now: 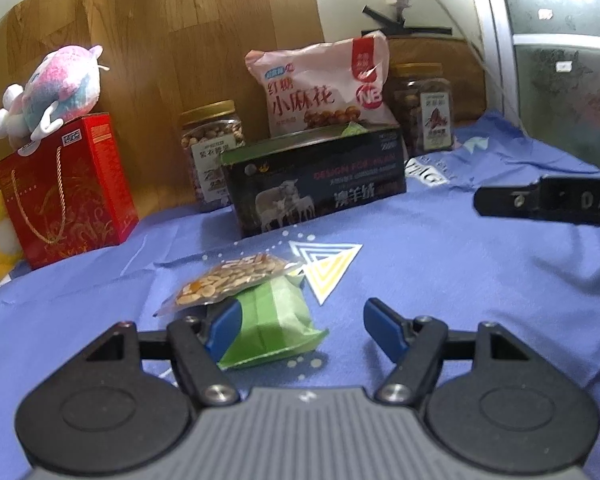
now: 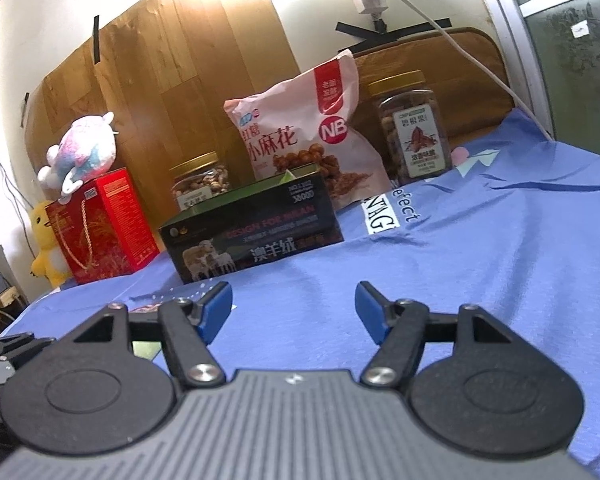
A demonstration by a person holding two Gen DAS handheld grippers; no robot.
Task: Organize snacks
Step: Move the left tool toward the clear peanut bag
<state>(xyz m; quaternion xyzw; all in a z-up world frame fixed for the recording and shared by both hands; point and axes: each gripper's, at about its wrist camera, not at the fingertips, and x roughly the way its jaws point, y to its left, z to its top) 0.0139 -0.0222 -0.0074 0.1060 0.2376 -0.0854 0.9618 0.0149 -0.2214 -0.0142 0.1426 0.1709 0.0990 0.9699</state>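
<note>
In the left wrist view my left gripper (image 1: 302, 326) is open, low over the blue cloth. A green snack packet (image 1: 274, 326) lies between its fingers, against the left blue pad (image 1: 224, 328). A clear packet of nuts (image 1: 230, 280) rests on the green packet's far end. Behind stands an open black box with a sheep picture (image 1: 316, 184), with something green inside. My right gripper (image 2: 294, 312) is open and empty above the cloth, in front of the same black box (image 2: 252, 236); it also shows at the left view's right edge (image 1: 548, 202).
Along the back wall stand a pink snack bag (image 1: 320, 88), two nut jars (image 1: 212, 152) (image 1: 424, 108), and a red gift box (image 1: 66, 192) with a plush toy (image 1: 56, 92) on top. A yellow duck plush (image 2: 48, 236) sits far left. The blue cloth (image 2: 480, 260) covers the table.
</note>
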